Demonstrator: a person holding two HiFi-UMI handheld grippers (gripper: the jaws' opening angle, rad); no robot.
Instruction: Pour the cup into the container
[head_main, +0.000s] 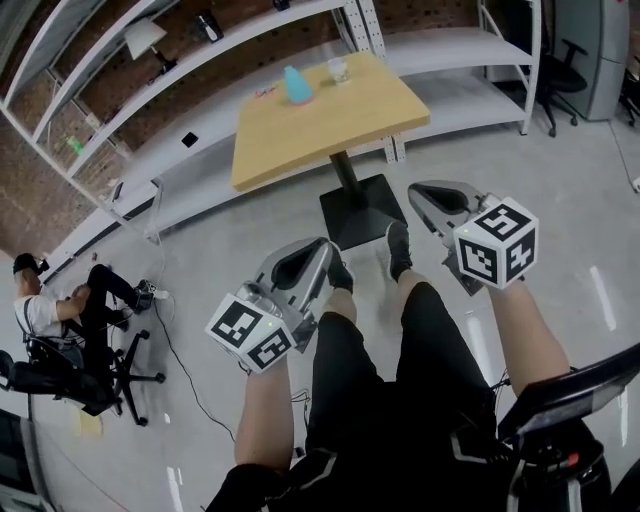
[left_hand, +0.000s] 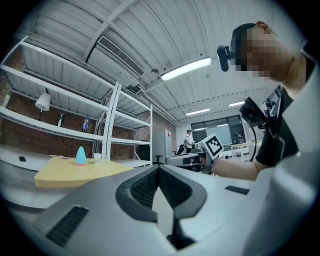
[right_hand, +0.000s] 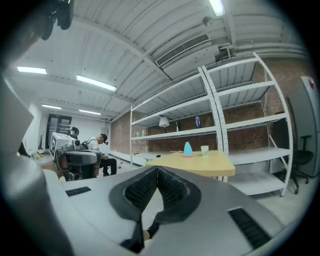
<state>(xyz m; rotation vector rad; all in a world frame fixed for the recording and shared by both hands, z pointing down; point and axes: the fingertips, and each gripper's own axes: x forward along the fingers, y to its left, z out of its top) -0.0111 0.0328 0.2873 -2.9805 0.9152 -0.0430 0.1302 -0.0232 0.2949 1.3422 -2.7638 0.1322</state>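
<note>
A light blue container stands at the far side of a yellow table, with a small clear cup just to its right. Both also show far off in the left gripper view as the container and cup, and in the right gripper view as the container and cup. My left gripper and right gripper are held over the floor in front of my legs, well short of the table. Each has its jaws shut with nothing between them.
The table stands on a black pedestal base. White metal shelving runs along the brick wall behind it. A seated person is on the floor at the left by a black office chair. A cable trails across the floor.
</note>
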